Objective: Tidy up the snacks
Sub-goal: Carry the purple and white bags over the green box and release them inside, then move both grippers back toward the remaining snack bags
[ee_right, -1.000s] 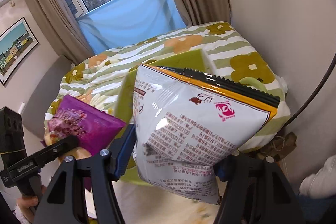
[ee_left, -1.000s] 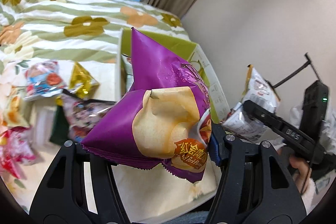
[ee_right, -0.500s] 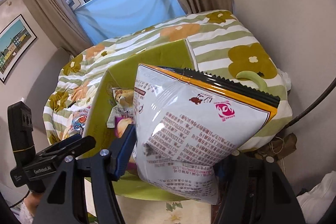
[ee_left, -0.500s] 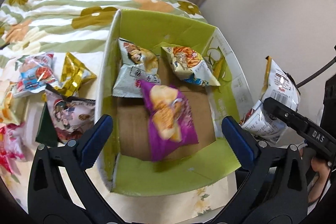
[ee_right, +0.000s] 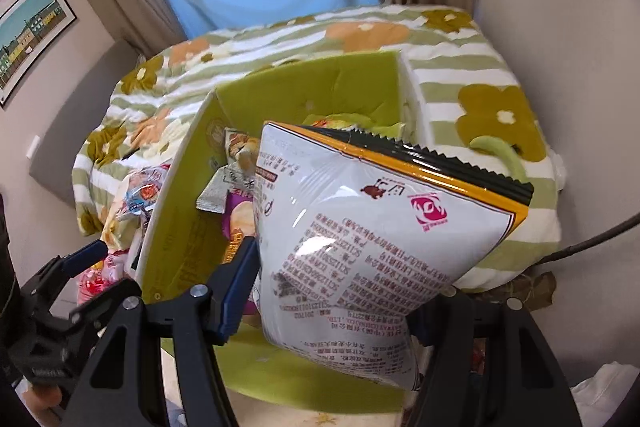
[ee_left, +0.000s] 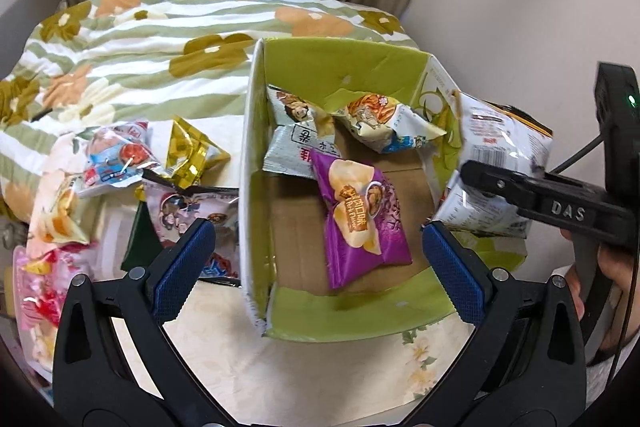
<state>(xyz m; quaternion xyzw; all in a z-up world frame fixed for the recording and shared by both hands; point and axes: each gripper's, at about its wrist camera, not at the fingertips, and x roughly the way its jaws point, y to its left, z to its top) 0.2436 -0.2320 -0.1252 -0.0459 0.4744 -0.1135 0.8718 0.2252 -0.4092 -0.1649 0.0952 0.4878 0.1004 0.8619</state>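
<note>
The box sat at the centre of the left wrist frame, on the table. Three packets lay in it: two at the back wall, side by side, and the chip bag in front of them, mid-floor. Left of the box a heap of loose snacks covered the table. Behind everything, across the upper frame, lay the bedspread. At the right edge, above the box's right wall, hung the large bag between the right gripper fingers.
</note>
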